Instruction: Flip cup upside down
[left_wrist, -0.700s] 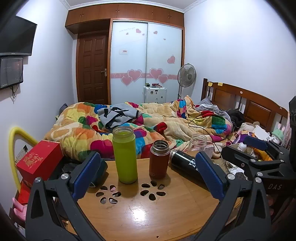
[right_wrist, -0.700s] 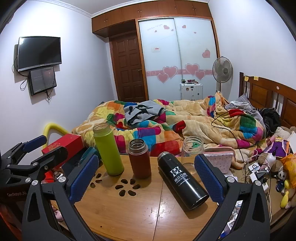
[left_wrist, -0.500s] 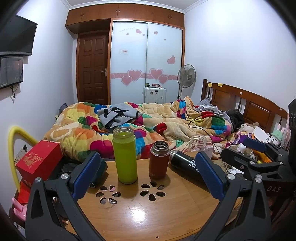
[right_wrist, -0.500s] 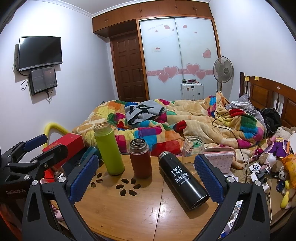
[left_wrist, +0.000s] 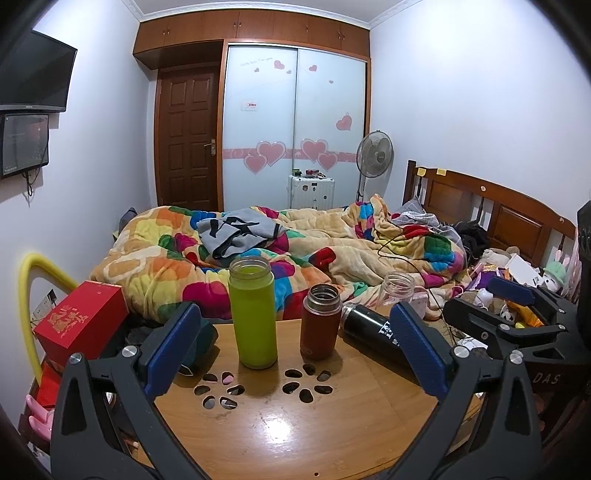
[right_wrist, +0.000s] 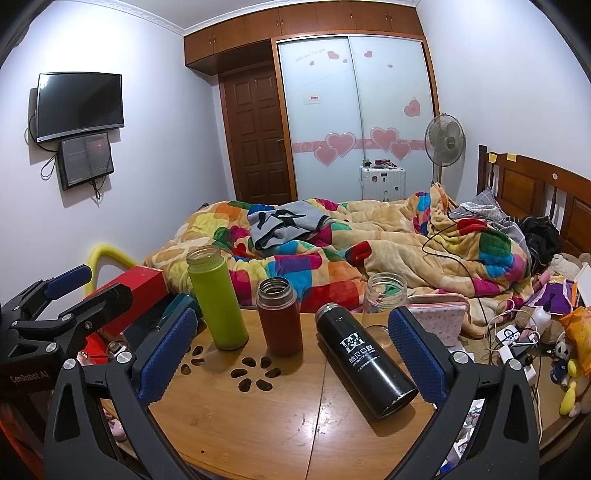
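At your twelve o'clock, glossy wood table (right_wrist: 258, 435); matt green flask (right_wrist: 218, 299); clear glass jar (right_wrist: 384, 295); fleecy blanket (right_wrist: 406, 251).

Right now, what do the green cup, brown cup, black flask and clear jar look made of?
Green cup: matte coating, likely over metal; no glare on the body, clear neck.
Brown cup: dull coated body with a shiny steel-looking rim.
Black flask: glossy black, probably painted steel; white printed logo, lying on its side.
Clear jar: see-through, glass or plastic; cannot tell which.

Green cup (right_wrist: 217, 300), brown cup (right_wrist: 279, 318), black cup (right_wrist: 365, 357), multicoloured patchwork blanket (right_wrist: 332, 254).
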